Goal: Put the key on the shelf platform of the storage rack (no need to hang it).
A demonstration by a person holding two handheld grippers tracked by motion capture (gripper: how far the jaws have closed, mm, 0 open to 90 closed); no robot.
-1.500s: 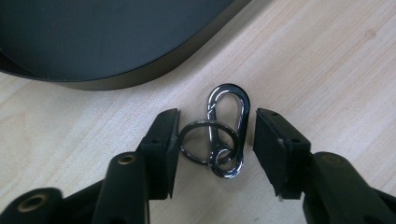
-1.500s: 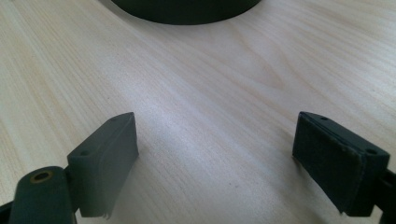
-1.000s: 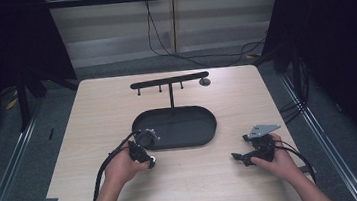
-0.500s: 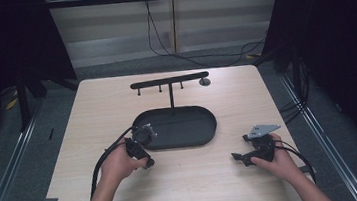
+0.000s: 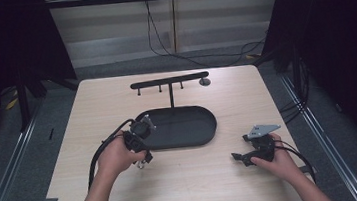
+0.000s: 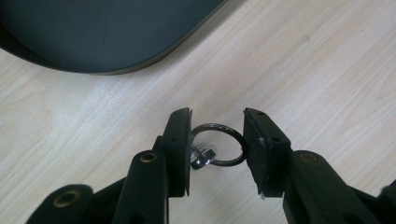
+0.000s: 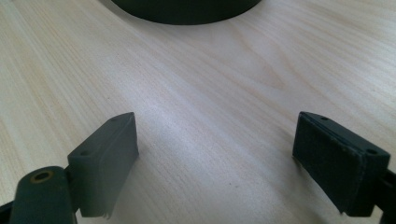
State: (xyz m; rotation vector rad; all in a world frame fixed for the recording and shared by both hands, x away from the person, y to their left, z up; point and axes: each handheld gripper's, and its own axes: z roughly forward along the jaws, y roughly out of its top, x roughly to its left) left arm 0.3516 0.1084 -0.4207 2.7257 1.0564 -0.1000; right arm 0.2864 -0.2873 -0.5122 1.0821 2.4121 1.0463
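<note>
Looking down from the high view, the wooden table (image 5: pixel 116 102) carries a black oval tray (image 5: pixel 189 127) with a T-shaped hanging rack (image 5: pixel 169 80) rising behind it. The left gripper (image 5: pixel 141 160) points down at the bare wood just in front of the tray's near-left edge, while the right gripper (image 5: pixel 240 157) rests low on the table well to the right, away from the tray.

In the left gripper view, the left gripper (image 6: pixel 217 140) straddles a dark metal ring (image 6: pixel 218 144) lying on the wood, with a small shiny clasp (image 6: pixel 201 155) attached at its left side. The jaws stand slightly apart: the left pad touches or nearly touches the ring and the right pad sits just beside it, though true contact is hard to judge at this angle. The step in hand looks like picking up the ring. To do it well, close squarely across the ring's width, keep the tips low against the wood, and avoid pinching only the clasp.

In the right gripper view, the right gripper (image 7: pixel 215 158) is spread wide over bare wood, holding nothing.
</note>
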